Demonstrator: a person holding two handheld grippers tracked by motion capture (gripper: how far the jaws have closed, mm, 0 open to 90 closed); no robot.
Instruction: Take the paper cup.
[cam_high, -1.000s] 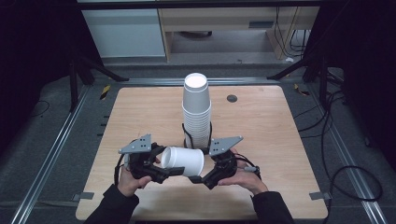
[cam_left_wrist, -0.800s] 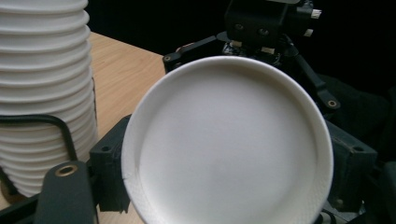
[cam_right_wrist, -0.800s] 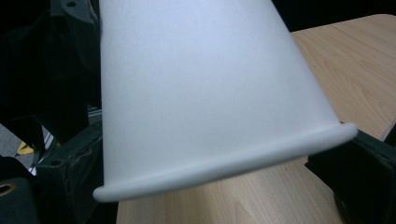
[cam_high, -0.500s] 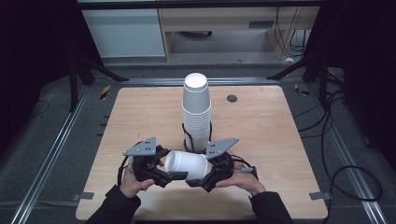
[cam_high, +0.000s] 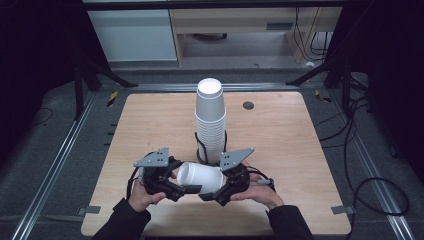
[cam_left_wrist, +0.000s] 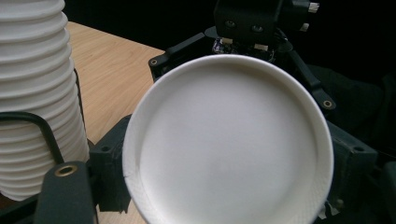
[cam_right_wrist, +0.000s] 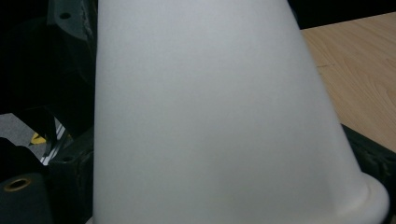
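Lying on its side low over the near middle of the worktop (cam_high: 280, 130), a white paper cup (cam_high: 200, 177) is held between the left gripper (cam_high: 176, 186) and the right gripper (cam_high: 216, 192) in the high view, just in front of the tall stack of cups (cam_high: 210, 120). From the left gripper view, the cup's round base (cam_left_wrist: 229, 140) faces the camera with black fingers (cam_left_wrist: 109, 175) clamped on its sides. Along the right gripper view, the cup's wall (cam_right_wrist: 205, 116) flares toward the rim, gripped between dark fingers (cam_right_wrist: 70, 177).
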